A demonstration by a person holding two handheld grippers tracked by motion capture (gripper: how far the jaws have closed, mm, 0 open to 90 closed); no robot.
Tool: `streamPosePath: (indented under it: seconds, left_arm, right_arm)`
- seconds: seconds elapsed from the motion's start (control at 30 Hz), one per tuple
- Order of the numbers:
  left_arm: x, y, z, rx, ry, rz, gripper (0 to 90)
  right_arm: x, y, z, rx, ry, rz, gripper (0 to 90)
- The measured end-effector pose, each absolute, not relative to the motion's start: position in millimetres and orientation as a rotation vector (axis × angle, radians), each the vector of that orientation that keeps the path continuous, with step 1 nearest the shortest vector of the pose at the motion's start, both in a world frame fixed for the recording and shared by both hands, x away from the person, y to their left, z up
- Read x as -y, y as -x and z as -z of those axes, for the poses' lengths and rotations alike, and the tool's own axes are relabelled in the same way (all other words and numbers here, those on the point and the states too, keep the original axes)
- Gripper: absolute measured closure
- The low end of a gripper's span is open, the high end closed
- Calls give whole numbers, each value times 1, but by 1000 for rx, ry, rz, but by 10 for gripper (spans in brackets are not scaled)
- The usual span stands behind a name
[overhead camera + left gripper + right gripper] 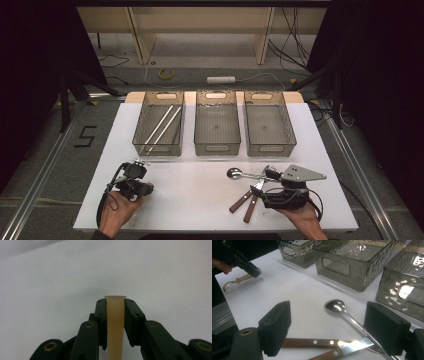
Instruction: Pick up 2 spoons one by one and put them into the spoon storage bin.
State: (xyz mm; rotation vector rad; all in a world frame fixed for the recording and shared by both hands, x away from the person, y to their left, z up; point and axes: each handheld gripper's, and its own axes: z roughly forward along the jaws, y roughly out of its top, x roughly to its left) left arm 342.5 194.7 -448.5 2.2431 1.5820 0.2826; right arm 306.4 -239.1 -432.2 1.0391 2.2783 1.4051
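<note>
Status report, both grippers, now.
Left gripper shut on cream-handled spoon. Right gripper open over steel spoon and two wooden-handled knives. Nothing in the way.

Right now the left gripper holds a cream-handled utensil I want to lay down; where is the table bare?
Bare: the middle of the table, between the left gripper and the metal spoon. Crowded: around the wooden-handled knives by the right gripper.
</note>
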Motion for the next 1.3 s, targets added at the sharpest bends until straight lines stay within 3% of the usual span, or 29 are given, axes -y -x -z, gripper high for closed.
streamPosePath:
  seconds: [0.7, 1.3]
  left_arm:
    - [-188, -350, 396, -1376, -2103, -261, 738]
    - [-173, -369, 387, -1330, -2070, -261, 738]
  right_arm:
    - [241, -308, 434, -2276, -1053, -1405, 226]
    - [241, -308, 434, -2277, -1053, -1408, 226]
